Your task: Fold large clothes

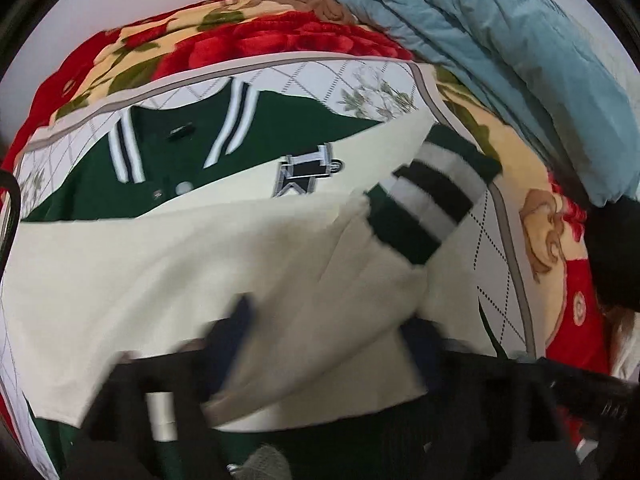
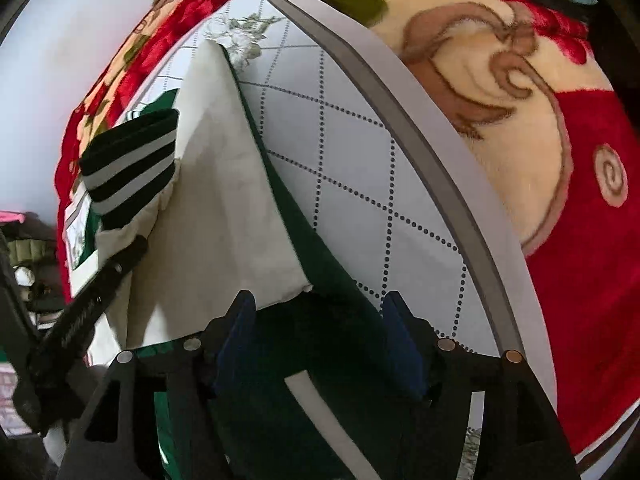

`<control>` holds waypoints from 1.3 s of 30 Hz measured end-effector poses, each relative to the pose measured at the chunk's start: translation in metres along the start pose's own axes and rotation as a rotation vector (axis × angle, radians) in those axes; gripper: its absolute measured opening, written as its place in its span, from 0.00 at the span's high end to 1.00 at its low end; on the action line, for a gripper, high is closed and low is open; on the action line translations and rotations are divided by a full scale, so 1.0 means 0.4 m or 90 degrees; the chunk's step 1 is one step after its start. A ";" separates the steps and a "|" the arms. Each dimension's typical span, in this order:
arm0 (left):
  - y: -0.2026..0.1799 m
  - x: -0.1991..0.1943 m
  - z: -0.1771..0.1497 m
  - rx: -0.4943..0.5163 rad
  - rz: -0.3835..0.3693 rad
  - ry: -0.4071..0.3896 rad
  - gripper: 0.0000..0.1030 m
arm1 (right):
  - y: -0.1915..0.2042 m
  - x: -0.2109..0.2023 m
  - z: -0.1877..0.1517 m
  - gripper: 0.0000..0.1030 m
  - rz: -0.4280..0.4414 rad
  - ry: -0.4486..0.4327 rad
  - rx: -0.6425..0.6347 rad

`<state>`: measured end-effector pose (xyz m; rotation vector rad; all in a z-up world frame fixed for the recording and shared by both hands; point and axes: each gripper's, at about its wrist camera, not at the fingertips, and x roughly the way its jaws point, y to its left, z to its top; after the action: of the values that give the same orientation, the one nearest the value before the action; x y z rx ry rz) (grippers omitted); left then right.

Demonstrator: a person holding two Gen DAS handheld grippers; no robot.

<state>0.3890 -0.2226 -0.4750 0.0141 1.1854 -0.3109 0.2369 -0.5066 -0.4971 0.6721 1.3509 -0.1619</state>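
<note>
On the left, the left hand-held gripper [image 1: 324, 344] sits low over the varsity jacket [image 1: 180, 152], which lies spread on a white quilted sheet [image 1: 360, 76] over the red floral blanket [image 1: 280, 36] on the bed, collar toward the far side. Its view is smeared by motion, but cream fabric of the sleeve [image 1: 240, 264] fills the gap between its blue pads, so it appears to be clamped on that sleeve (the blur keeps this a judgement). The sleeve's long axis runs from that gripper up and to the right, across the jacket's body, ending in the striped cuff [image 1: 432, 196]. Further right, a blue-grey padded coat [image 1: 500, 48] lies heaped on the blanket, well apart. The right hand-held gripper [image 2: 320, 340] stands wide, nothing between its pads, hovering over the jacket's green side edge [image 2: 304, 240], which runs away from it along the sheet. The left one is therefore nearer the sleeve and better placed to lay it across; the right is nearer the side edge.
</note>
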 end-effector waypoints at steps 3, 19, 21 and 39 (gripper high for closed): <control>0.053 -0.050 -0.017 -0.019 -0.002 -0.012 0.08 | 0.019 -0.035 0.006 0.34 0.028 -0.006 0.007; 0.597 -0.032 -0.107 -0.149 0.368 0.051 0.08 | 0.349 0.208 0.186 0.93 0.002 0.038 -0.100; 0.608 -0.043 -0.109 -0.167 0.360 0.046 0.08 | 0.352 0.168 0.197 0.94 -0.029 -0.014 -0.090; 0.437 -0.287 -0.440 -0.185 0.281 0.114 0.08 | 0.344 -0.033 -0.138 0.40 0.121 0.073 -0.144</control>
<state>0.2332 0.0015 -0.4640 0.0501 1.3590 0.2571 0.2530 -0.3701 -0.4399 0.6219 1.3807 0.1822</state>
